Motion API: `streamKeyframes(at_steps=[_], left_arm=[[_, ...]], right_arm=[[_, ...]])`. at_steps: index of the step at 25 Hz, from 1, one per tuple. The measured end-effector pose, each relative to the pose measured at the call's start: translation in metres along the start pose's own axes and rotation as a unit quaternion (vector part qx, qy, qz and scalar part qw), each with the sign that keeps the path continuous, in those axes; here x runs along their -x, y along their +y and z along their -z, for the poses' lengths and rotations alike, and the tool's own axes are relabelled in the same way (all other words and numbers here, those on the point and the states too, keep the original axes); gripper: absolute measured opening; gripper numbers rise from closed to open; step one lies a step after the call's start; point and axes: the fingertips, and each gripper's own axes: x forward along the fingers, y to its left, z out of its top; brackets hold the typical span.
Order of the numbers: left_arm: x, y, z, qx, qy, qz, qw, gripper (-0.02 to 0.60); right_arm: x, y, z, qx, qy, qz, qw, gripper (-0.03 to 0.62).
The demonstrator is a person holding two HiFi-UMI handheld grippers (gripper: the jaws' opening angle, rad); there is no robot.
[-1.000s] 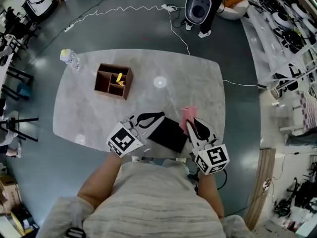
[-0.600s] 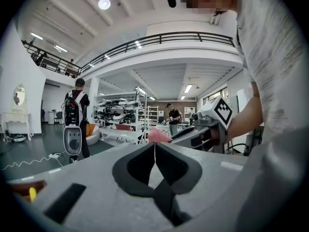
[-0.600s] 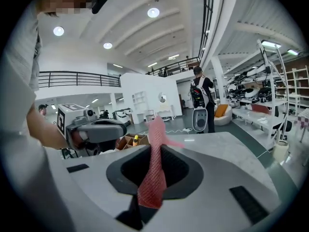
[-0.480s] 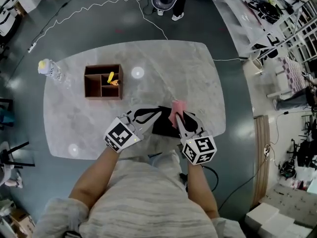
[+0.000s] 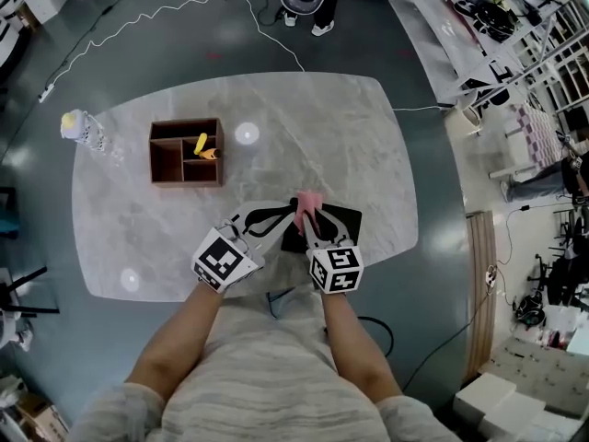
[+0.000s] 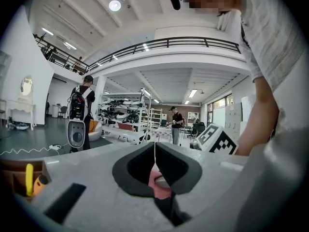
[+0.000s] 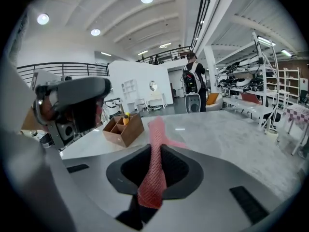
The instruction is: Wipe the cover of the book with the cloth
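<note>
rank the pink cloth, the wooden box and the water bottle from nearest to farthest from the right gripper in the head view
1. pink cloth: clamped in the jaws of the right gripper, over the black book.
2. wooden box: up and to the left, mid table.
3. water bottle: farther left again, at the table's far left edge.

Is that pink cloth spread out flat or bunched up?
Bunched up. The pink cloth is a narrow gathered strip pinched between the jaws of the right claw, not laid flat.
</note>
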Motion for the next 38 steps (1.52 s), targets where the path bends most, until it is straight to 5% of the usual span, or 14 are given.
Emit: streamKeyframes(at_steps=[20,38], left_arm=[[-0.004,-0.019,0.024,0.026,0.038,0.022,0.9987,0.017],[-0.022,-0.014,0.02,0.029,0.038,0.043,0.9979,0.016]], right_arm=[[-0.051,-0.006,0.079,0.011,0.126,0.002,0.992,0.057],[-0.01,-0.075,0.091,0.013,0.155,0.08,0.985,0.057]])
